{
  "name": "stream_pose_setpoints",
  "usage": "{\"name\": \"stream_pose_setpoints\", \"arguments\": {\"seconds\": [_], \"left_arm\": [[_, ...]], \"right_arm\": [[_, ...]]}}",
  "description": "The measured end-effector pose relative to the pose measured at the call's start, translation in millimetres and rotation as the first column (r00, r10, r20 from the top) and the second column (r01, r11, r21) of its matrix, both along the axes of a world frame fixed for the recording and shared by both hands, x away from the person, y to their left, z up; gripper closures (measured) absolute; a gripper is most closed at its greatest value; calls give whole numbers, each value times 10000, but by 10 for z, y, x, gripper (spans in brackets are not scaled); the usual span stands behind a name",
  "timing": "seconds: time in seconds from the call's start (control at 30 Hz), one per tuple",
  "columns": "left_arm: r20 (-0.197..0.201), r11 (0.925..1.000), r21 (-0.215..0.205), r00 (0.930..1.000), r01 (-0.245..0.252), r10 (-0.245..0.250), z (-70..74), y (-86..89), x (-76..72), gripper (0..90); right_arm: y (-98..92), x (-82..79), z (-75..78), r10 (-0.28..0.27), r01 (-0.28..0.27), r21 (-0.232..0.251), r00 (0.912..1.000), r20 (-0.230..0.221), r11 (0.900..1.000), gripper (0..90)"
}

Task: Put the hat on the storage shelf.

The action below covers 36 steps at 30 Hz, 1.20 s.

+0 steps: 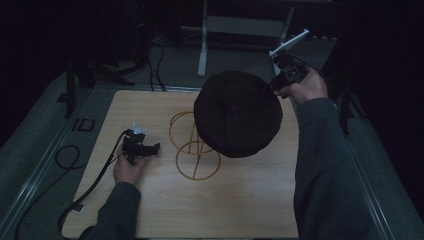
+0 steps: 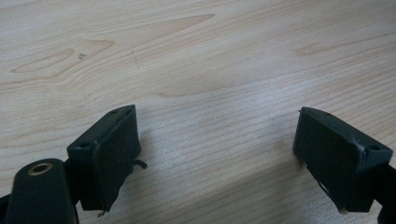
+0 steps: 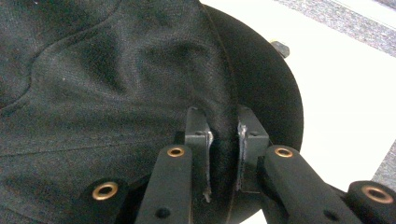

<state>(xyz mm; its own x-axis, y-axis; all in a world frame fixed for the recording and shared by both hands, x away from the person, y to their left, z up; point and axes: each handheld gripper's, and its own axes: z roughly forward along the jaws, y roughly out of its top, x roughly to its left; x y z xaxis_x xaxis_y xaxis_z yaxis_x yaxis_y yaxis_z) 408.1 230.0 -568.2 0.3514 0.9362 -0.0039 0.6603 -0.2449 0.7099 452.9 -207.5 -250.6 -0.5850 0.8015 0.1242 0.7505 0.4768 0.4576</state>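
Note:
A dark cap (image 1: 237, 112) hangs over the gold wire stand (image 1: 195, 150) in the middle of the wooden table (image 1: 240, 200). My right gripper (image 1: 274, 86) holds the cap at its far right edge, raised above the table. In the right gripper view both jaws are closed on a fold of the black fabric (image 3: 223, 140), with the cap's brim (image 3: 271, 88) curving off to the right. My left gripper (image 1: 150, 148) rests low on the table at the left, well apart from the stand. Its jaws stand wide apart over bare wood (image 2: 210, 93), with nothing between them.
A black cable (image 1: 92, 182) trails from the left gripper off the table's near left corner. Beyond the far edge stand a white metal frame leg (image 1: 202, 47) and floor cables (image 1: 155, 65). The wire stand's lower loop (image 1: 199, 167) lies flat on the wood.

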Motion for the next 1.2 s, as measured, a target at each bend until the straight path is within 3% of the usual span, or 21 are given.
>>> {"name": "stream_pose_setpoints", "arguments": {"seconds": [1.2], "left_arm": [[18, 10000, -14, 10000, -21, 21, -1, -2, 2, 141]], "right_arm": [[644, 63, -66, 822, -827, -198, 9964, -227, 9964, 789]]}}
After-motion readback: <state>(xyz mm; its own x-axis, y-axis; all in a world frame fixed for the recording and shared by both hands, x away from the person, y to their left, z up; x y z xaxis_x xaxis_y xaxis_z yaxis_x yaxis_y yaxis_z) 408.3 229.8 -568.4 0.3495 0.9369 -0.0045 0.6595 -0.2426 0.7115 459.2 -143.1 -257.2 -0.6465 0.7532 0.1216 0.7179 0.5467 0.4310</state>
